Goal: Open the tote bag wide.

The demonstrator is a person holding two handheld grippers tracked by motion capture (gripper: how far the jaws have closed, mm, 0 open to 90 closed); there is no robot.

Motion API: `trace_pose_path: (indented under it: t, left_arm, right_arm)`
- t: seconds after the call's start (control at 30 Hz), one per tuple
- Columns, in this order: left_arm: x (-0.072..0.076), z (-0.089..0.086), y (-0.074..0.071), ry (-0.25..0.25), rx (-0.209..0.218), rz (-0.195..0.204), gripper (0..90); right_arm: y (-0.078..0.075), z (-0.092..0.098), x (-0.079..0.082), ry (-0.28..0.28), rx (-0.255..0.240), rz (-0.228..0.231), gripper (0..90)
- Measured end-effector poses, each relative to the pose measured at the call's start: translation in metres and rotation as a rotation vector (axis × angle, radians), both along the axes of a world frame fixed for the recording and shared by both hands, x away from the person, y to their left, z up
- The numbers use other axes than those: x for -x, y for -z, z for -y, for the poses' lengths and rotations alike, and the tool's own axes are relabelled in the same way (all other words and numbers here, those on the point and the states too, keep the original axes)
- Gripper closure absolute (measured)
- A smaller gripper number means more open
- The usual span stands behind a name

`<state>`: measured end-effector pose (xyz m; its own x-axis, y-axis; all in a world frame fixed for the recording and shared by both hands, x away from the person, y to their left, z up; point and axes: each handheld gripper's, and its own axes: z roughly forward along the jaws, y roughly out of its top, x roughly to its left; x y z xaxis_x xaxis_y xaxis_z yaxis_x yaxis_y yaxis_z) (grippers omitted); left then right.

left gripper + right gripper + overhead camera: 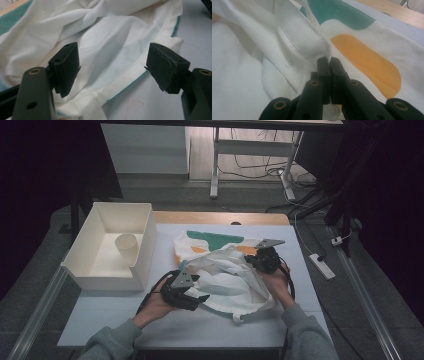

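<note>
Nearest you, your left gripper [199,298] rests low on the table at the near left edge of the white garment [227,277], its jaws standing wide apart with nothing pressed between them; in the left gripper view the teal-trimmed hem [130,85] of the cloth lies flat on the pale tabletop [160,105] between and just beyond them. The garment lies crumpled at the middle of the table, its green and orange patches toward the far side. Your right gripper [250,260] is at the garment's right side, jaws pinched tight on a thick white fold [312,45] beside the orange patch [369,65]. To the far left stands a cream bin [145,245] holding a paper cup [126,245].
</note>
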<state>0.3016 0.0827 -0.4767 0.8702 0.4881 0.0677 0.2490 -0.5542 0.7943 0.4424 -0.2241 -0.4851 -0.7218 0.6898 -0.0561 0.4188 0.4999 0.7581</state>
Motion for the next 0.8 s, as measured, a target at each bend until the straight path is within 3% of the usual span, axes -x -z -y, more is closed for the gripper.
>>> trace_pose_path:
  t: [0.37,0.8]
  left_arm:
    - [0.002,0.037,0.016,0.149,-0.129,-0.051,28.7]
    - [0.001,0.065,0.037,0.201,-0.209,-0.071,28.9]
  right_arm:
    - [0.002,0.001,-0.001,0.001,-0.007,-0.013,87.9]
    - [0.005,0.002,-0.002,0.002,-0.017,-0.027,87.7]
